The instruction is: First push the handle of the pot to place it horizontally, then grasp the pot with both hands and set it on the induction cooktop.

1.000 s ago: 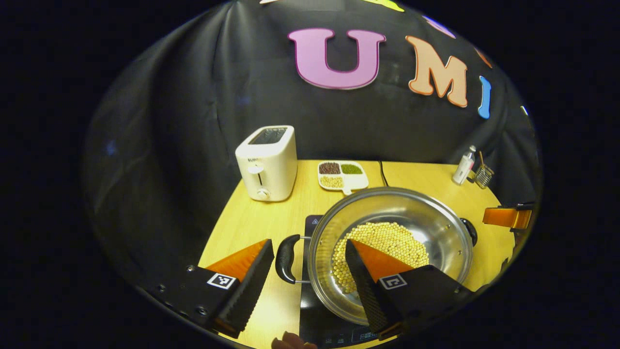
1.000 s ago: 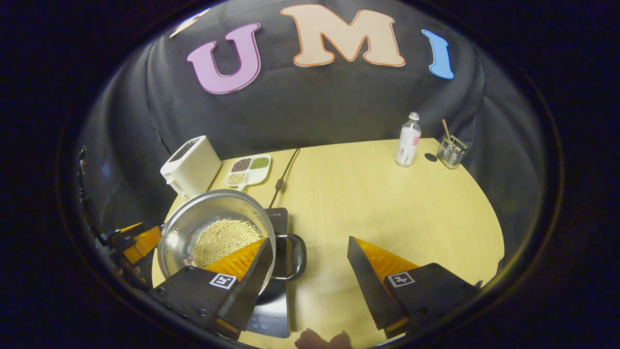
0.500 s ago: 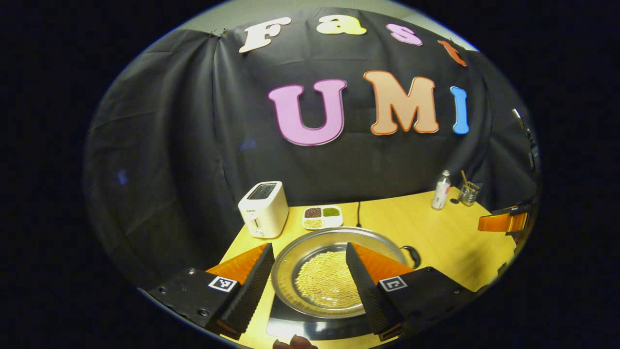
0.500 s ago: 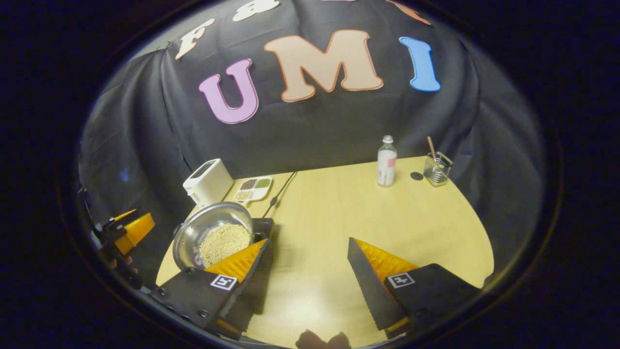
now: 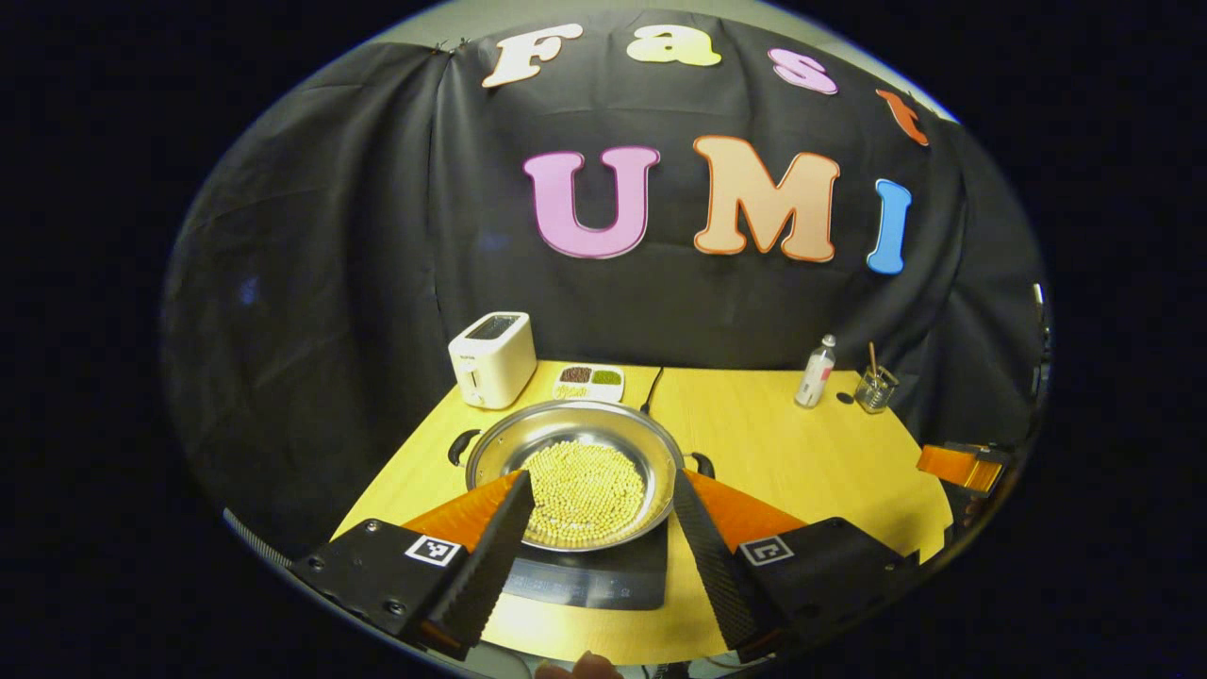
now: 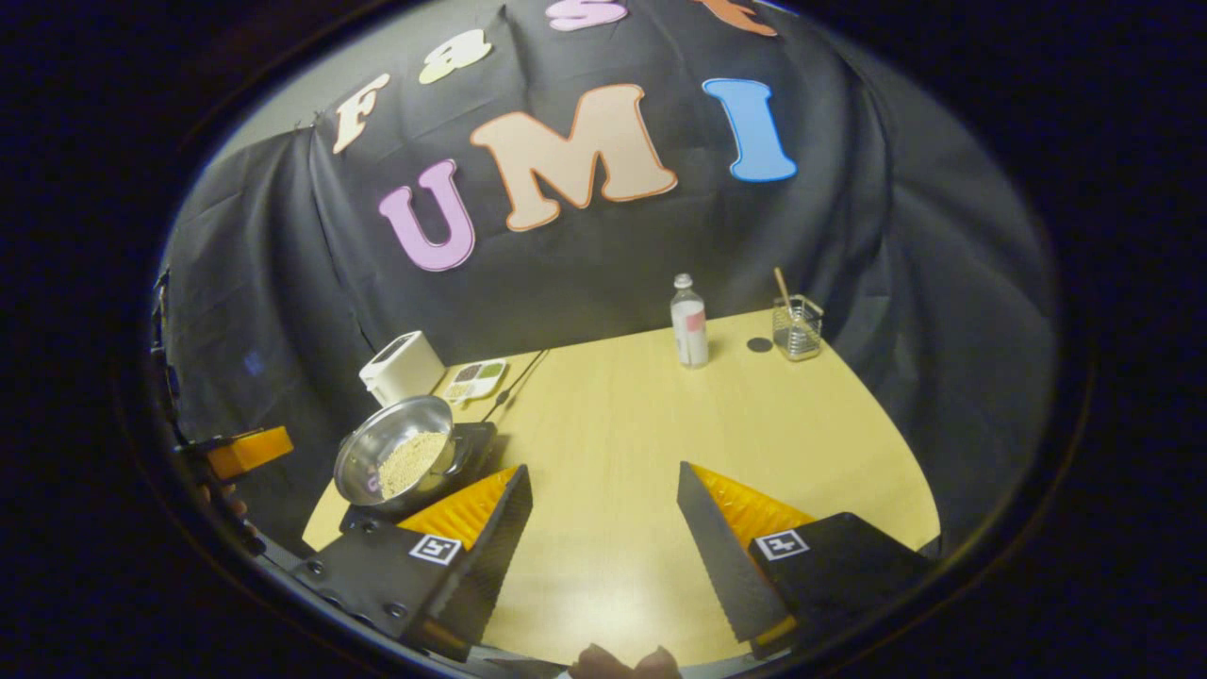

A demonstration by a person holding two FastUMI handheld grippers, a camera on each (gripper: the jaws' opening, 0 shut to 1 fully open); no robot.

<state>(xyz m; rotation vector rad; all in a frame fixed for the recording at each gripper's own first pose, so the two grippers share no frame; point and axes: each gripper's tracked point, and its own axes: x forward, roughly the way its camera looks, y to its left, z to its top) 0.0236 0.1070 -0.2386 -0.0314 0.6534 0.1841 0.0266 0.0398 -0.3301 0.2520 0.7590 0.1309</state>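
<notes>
1. The left hand-held gripper (image 5: 601, 479) bears two square black-and-white code markers (image 5: 431, 550), one on each finger block, nearer than the induction cooktop (image 5: 585, 585). They are patterns, not letters.
2. The right hand-held gripper (image 6: 602, 470) bears two markers of the same kind (image 6: 781, 544).
3. The front strip of the induction cooktop has small pale marks, too small to read.
4. The toaster (image 5: 490, 358), behind the cooktop, shows no legible brand.
5. The bottle (image 5: 817, 371), far right of the cooktop, has a label; its print is too small.
</notes>
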